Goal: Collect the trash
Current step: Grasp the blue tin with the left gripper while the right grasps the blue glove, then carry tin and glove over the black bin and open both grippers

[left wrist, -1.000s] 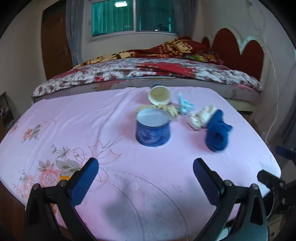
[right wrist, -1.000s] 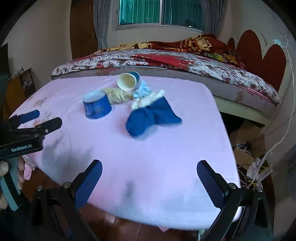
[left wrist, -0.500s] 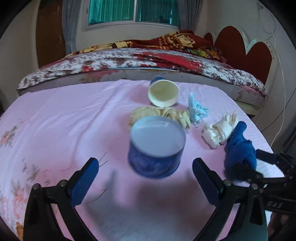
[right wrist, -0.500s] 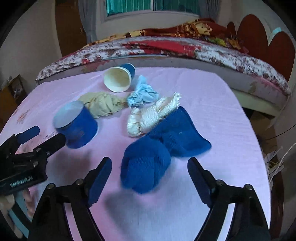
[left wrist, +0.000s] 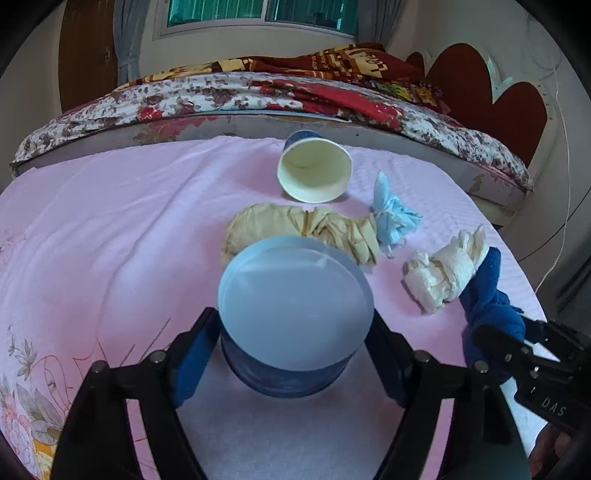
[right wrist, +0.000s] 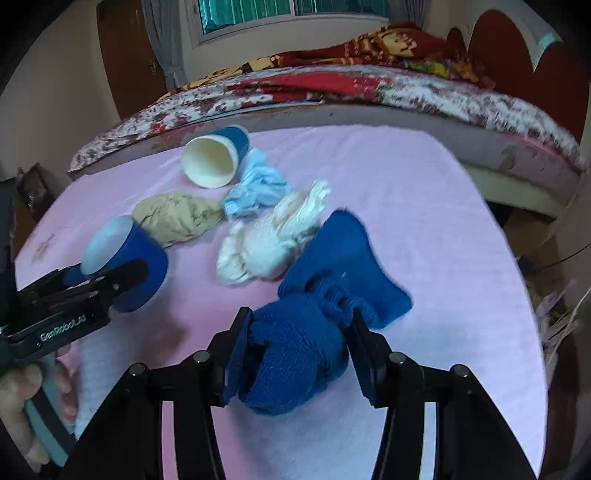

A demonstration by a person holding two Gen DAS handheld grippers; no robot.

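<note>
Collection is only beginning: the left claw (left wrist: pixel 295 354) has just been closing around the blue tub (left wrist: pixel 291 317) at lower centre, the right claw (right wrist: pixel 295 354) pinching the blue sock (right wrist: pixel 295 354), while cup (left wrist: pixel 314 173) and three wads lie uncollected on the table (left wrist: pixel 110 221).

light: dim daylight, window (left wrist: pixel 262 14) behind | shadows: soft | edges: fisheye-warped, dark corners | blur: slight

black tongs (right wrist: pixel 295 354), blue pads, silver screws, white lettering
</note>
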